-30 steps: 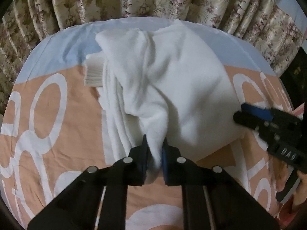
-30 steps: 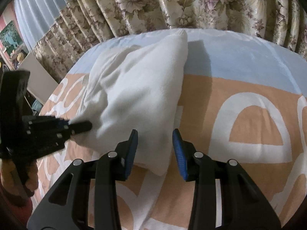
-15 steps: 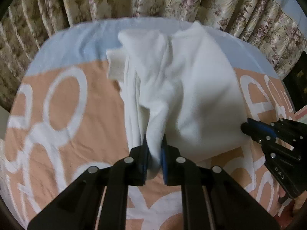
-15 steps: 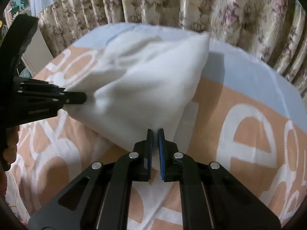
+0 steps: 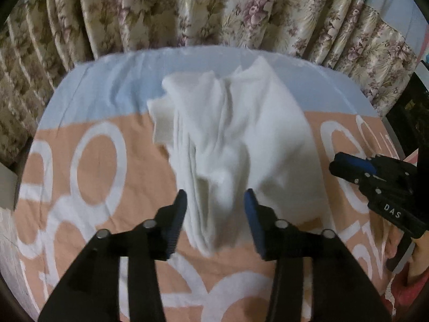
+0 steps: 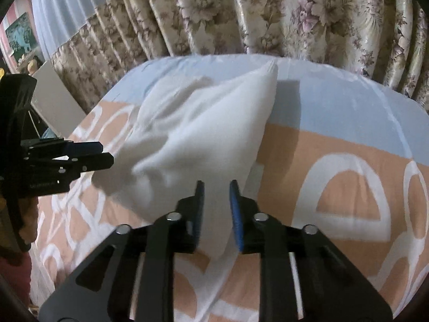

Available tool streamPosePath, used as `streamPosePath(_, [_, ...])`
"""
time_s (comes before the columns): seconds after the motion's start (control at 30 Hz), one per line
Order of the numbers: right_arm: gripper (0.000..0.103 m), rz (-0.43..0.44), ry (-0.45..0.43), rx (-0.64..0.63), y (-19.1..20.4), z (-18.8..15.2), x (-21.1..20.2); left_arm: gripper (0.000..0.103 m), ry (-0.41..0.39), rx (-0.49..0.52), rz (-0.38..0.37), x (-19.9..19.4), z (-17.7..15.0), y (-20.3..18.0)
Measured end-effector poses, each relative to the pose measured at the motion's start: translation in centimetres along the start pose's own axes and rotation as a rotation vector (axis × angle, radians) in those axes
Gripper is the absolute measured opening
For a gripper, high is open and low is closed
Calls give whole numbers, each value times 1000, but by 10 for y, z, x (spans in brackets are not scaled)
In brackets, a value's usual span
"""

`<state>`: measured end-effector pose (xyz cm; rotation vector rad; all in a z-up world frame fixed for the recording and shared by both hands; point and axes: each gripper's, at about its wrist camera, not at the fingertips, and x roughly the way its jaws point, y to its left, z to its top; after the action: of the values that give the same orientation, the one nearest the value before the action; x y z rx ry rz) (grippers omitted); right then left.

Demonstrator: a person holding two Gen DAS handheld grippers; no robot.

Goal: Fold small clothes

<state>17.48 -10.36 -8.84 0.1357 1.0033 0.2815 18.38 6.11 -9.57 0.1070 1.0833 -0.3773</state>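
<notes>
A white garment (image 5: 236, 139) lies bunched and partly folded on the bed. It also shows in the right wrist view (image 6: 203, 139). My left gripper (image 5: 215, 201) is open, its fingers on either side of the garment's near edge, holding nothing. My right gripper (image 6: 215, 187) is open by a narrow gap at the garment's near right corner; the cloth lies in front of and under the fingers. The right gripper shows at the right of the left wrist view (image 5: 346, 163). The left gripper shows at the left of the right wrist view (image 6: 104, 153).
The bed sheet (image 5: 88, 206) is orange with white circles and a light blue band (image 6: 335, 99) at the far side. Floral curtains (image 5: 214, 8) hang close behind the bed. A dark piece of furniture (image 5: 410, 112) stands at the right.
My left gripper has opened and let go of the garment's edge. My right gripper shut half a second ago and now stands slightly open. The garment has dropped onto the bed.
</notes>
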Motion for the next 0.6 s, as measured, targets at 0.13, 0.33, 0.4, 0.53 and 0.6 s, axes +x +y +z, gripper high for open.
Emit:
streamPosePath(0.13, [28, -24, -7, 2, -5, 18, 15, 49, 7, 25, 31, 20, 29, 0])
streamPosePath(0.33, [30, -44, 26, 60, -18, 33, 47, 24, 58, 13, 31, 64, 53, 16])
streamPosePath(0.4, [23, -46, 27, 58, -15, 33, 50, 22, 50, 13, 21, 65, 52, 21])
streamPosePath(0.53, [7, -72, -33, -25, 1, 35, 42, 18, 24, 18, 38, 56, 48, 24])
streamPosePath(0.6, [6, -98, -33, -71, 7, 35, 44, 17, 17, 24, 37, 52, 46, 28])
